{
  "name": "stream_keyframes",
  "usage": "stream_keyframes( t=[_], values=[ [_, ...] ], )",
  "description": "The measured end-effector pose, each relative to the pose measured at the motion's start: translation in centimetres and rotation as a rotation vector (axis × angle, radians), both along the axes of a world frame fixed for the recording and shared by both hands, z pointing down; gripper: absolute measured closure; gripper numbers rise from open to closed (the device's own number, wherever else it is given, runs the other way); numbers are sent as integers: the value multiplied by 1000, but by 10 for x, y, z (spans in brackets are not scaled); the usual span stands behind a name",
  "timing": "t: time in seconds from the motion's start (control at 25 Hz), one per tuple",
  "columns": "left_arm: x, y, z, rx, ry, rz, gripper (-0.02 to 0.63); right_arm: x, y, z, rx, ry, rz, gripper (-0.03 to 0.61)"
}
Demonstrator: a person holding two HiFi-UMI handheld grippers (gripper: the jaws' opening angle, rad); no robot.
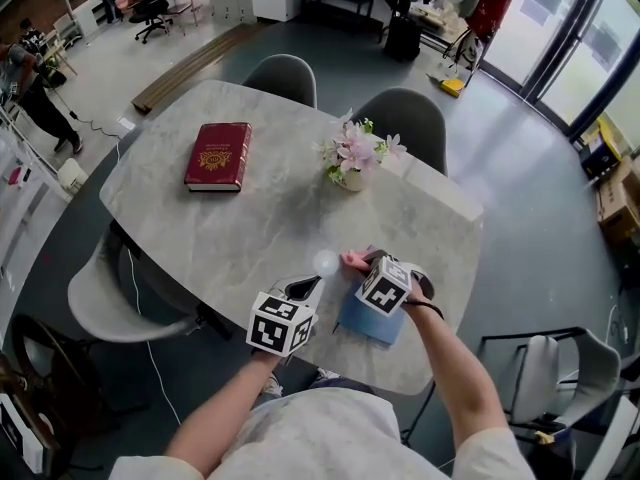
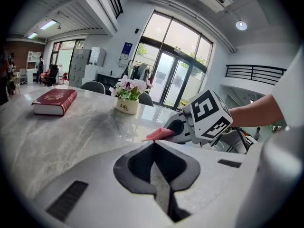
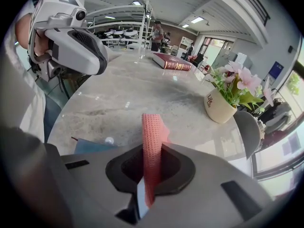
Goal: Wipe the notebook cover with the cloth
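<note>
- While the right gripper is clamping its jaws on the pink cloth, only a narrow folded strip is standing up between them. With so little gripped, the cloth could be pulled loose once it is dragging over a surface.
- The cloth is pointing out over bare table, not lying on the blue notebook. The notebook is sitting just beneath and behind this gripper, close to the table's near edge. A stroke begun from here would be rubbing marble rather than cover.
- The hard jaw tips are sitting close behind the cloth, so pressing down too steeply could be scraping the cover with plastic instead of fabric.
- The left gripper is hovering just beside the right one, its jaws pressed together on nothing. Nothing is pinning the notebook, so a firm wipe could be sliding it along the smooth top and toward that near edge.
- The two grippers are crowding each other, and a wide sweep leftward is risking a knock between them.
- Farther out, the flower pot is standing in line with a forward stroke, though well apart, and the red book is lying clear of it all.
</note>
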State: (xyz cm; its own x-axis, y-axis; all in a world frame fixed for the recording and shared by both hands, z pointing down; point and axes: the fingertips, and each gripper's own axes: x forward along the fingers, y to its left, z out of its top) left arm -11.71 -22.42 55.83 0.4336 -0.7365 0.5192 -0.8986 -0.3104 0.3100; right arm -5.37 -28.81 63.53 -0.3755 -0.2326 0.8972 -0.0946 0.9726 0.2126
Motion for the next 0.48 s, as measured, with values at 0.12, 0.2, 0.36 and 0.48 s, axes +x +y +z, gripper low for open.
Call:
stream_keyframes(
  t=[0.12, 0.2, 0.36, 0.48],
  values=[
    [-1, 4, -1, 4, 4, 7, 607, -2, 8, -1, -2, 0, 4, 564],
    [-1, 7, -1, 5, 6, 13, 607, -3, 14, -1, -3, 0, 7, 563],
    [-2, 12, -2, 7, 8, 26, 607, -5, 25, 0, -8, 0, 12, 563],
    [-4, 17, -2, 6, 8, 33, 607, -6, 33, 0, -12, -3, 20, 563]
  ],
)
